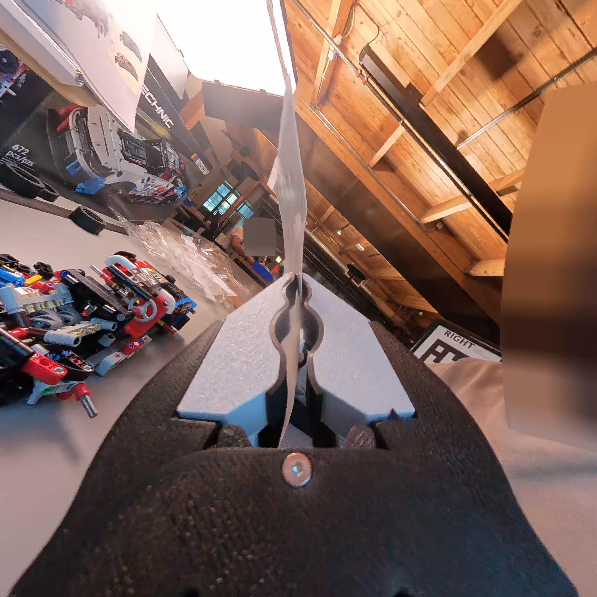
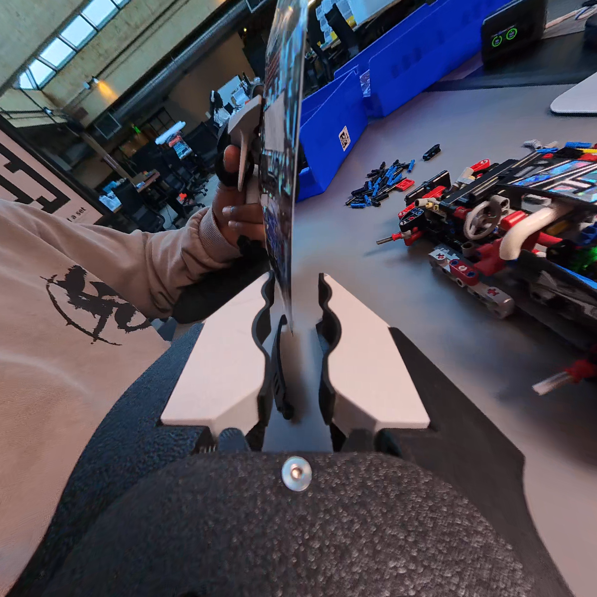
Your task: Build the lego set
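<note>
A thin glossy sticker sheet [image 1: 292, 193] stands edge-on in my left gripper [image 1: 295, 277], which is shut on its lower edge. In the right wrist view the same sheet [image 2: 284, 129] hangs between the fingers of my right gripper [image 2: 297, 277], close to the left finger; the jaws stand apart and do not grip it. A small dark strip [image 2: 280, 368] sits by that left finger; I cannot tell what it is. The left gripper [image 2: 248, 135] and the hand holding it show farther off. The part-built lego car [image 1: 97, 316] [image 2: 504, 226] rests on the grey table.
The set's box [image 1: 97, 151] stands behind the car, with a loose tyre [image 1: 88, 220] and crumpled plastic bags [image 1: 187, 255] nearby. A pile of black and blue pins [image 2: 378, 187] lies by blue bins [image 2: 332, 139]. A black device [image 2: 507, 35] sits far right. One gripper's finger ends stand about 12 centimeters off the other's.
</note>
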A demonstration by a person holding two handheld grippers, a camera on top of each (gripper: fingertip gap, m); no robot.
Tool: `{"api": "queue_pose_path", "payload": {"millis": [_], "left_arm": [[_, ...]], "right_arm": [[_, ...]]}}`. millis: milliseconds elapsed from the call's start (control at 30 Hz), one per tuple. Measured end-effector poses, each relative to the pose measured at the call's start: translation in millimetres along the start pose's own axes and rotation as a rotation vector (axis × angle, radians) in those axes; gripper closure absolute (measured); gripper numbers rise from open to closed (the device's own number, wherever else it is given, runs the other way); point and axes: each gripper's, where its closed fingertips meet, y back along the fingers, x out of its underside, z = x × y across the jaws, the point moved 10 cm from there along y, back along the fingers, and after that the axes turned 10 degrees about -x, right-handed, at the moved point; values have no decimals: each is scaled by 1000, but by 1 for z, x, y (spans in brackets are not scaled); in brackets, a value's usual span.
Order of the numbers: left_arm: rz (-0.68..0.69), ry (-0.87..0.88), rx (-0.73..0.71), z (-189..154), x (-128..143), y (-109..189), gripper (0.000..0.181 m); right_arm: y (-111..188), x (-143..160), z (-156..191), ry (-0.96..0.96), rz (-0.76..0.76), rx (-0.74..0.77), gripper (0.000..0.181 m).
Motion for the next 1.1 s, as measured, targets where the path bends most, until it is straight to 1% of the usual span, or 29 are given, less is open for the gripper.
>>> {"api": "queue_pose_path", "payload": {"millis": [100, 133, 300, 400, 433, 500, 600, 667, 733, 767, 833, 967, 1033, 1100], "left_arm": [[-44, 20, -32, 4, -3, 4, 181], [-54, 21, -41, 5, -4, 5, 181], [-39, -11, -91, 8, -5, 8, 181], [-9, -85, -102, 3, -4, 6, 181], [-5, -109, -98, 2, -5, 6, 181], [-1, -163, -104, 1, -10, 9, 176], [-12, -264, -173, 0, -26, 17, 161], [-27, -422, -290, -7, -42, 24, 153], [-19, -653, -381, -24, -53, 24, 152], [4, -748, -387, -35, -55, 21, 152], [96, -863, -329, -57, -55, 7, 150], [424, -1058, -188, -91, -44, -35, 135], [600, -1138, -85, -104, -36, -57, 128], [760, -1185, 33, -113, -27, -77, 128]], "right_arm": [[-2, 0, 1, 4, -15, -2, 179], [-1, -1, 1, 4, -30, -11, 181], [15, -13, 4, -69, -150, -118, 181], [28, -21, 8, -52, -153, -147, 181], [34, -24, 10, -34, -142, -153, 181], [44, -33, 14, -15, -113, -178, 181], [56, -51, 23, 29, 0, -184, 181], [62, -63, 34, 84, 113, -202, 181], [61, -76, 43, 112, 231, -205, 181], [60, -81, 48, 126, 301, -207, 181], [54, -91, 55, 159, 437, -220, 181], [33, -108, 67, 162, 675, -317, 181], [22, -116, 73, 149, 780, -400, 181], [10, -122, 79, 133, 875, -487, 181]]}}
